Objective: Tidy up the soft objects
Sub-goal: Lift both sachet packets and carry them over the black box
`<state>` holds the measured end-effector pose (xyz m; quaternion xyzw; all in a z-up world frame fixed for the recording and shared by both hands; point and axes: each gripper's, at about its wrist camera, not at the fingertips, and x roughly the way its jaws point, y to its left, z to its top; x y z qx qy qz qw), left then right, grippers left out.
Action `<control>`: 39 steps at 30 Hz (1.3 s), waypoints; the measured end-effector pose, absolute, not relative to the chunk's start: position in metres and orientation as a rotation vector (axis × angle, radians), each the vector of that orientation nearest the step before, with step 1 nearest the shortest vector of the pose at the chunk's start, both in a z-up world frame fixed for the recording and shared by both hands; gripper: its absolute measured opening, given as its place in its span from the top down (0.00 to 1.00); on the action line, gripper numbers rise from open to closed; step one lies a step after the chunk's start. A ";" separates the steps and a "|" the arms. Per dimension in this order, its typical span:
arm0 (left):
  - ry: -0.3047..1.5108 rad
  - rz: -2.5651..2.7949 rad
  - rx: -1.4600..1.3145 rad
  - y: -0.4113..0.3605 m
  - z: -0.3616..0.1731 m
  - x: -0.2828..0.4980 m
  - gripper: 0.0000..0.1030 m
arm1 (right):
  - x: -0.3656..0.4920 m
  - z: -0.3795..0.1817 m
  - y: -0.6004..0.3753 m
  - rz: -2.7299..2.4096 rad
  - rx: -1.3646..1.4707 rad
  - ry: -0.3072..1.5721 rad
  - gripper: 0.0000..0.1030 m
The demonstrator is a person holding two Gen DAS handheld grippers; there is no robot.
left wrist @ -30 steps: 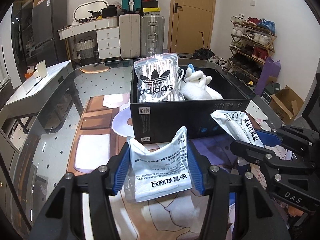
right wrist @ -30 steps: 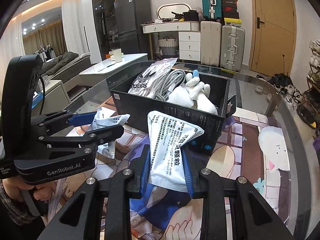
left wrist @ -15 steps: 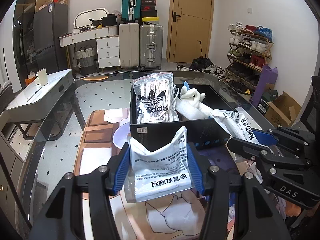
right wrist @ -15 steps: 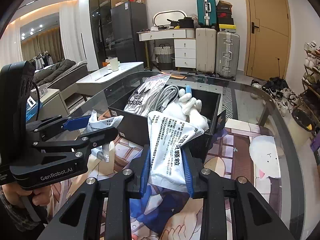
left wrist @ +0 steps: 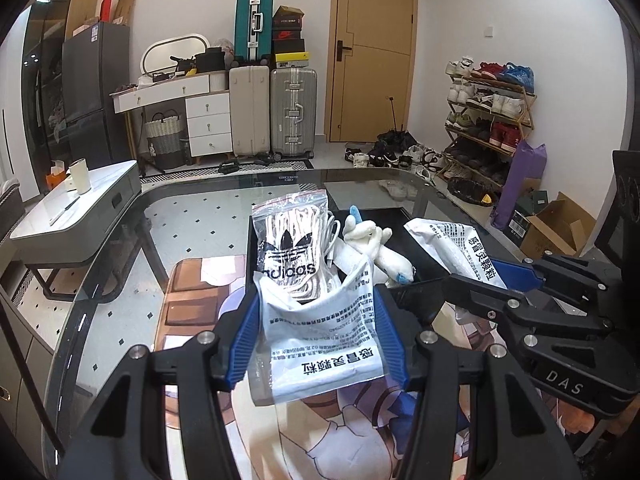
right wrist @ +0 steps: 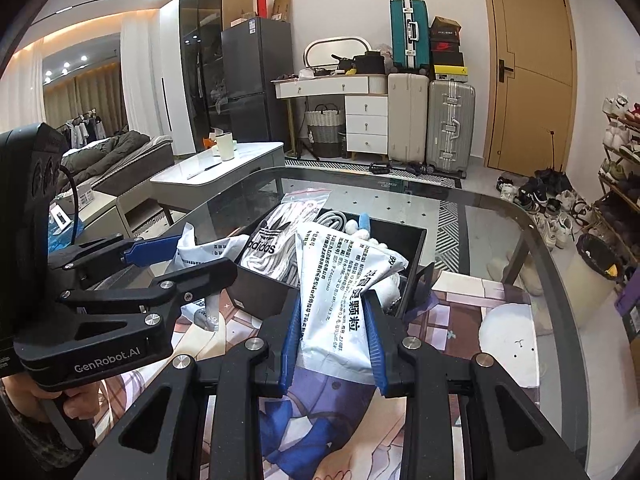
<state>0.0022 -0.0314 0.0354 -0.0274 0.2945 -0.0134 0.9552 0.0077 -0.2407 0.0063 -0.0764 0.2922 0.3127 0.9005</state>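
My left gripper (left wrist: 318, 332) is shut on a white medicine pouch (left wrist: 320, 340) and holds it up in front of the black box (left wrist: 251, 248). My right gripper (right wrist: 334, 336) is shut on a second white pouch (right wrist: 340, 300), held over the box's near wall (right wrist: 260, 292). The box holds an adidas zip bag (left wrist: 294, 248) and a white plush toy (left wrist: 380, 248). The right gripper with its pouch (left wrist: 460, 248) shows at the right of the left wrist view. The left gripper with its pouch (right wrist: 200, 250) shows at the left of the right wrist view.
The box stands on a printed mat (right wrist: 500, 320) on a glass table (left wrist: 192, 220). A white side table (left wrist: 80, 204) stands to the left. Suitcases (left wrist: 292, 112), a door and a shoe rack (left wrist: 488, 120) are beyond.
Both grippers have risen and moved toward the box with their pouches. The right pouch now hangs over the box; the left pouch is higher against its front.
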 end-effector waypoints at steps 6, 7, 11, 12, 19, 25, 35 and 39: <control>0.586 -0.022 -0.044 -0.030 0.042 0.009 0.48 | 0.014 0.016 -0.237 0.648 -0.160 0.592 0.71; 0.585 -0.022 -0.044 -0.029 0.043 0.010 0.48 | 0.014 0.017 -0.237 0.649 -0.162 0.590 0.71; 0.575 -0.019 -0.034 -0.027 0.050 0.015 0.48 | 0.020 0.025 -0.234 0.651 -0.161 0.580 0.71; 0.572 -0.017 -0.030 -0.026 0.052 0.016 0.48 | 0.021 0.027 -0.234 0.651 -0.159 0.578 0.71; 0.559 -0.011 -0.022 -0.018 0.062 0.028 0.48 | 0.030 0.036 -0.232 0.655 -0.152 0.575 0.71; 0.554 -0.010 -0.016 -0.016 0.067 0.038 0.48 | 0.037 0.039 -0.229 0.663 -0.152 0.575 0.71; 0.553 -0.005 -0.016 -0.011 0.069 0.048 0.48 | 0.050 0.046 -0.223 0.665 -0.134 0.560 0.71; 0.560 0.000 -0.012 -0.007 0.068 0.055 0.48 | 0.056 0.046 -0.220 0.668 -0.126 0.565 0.71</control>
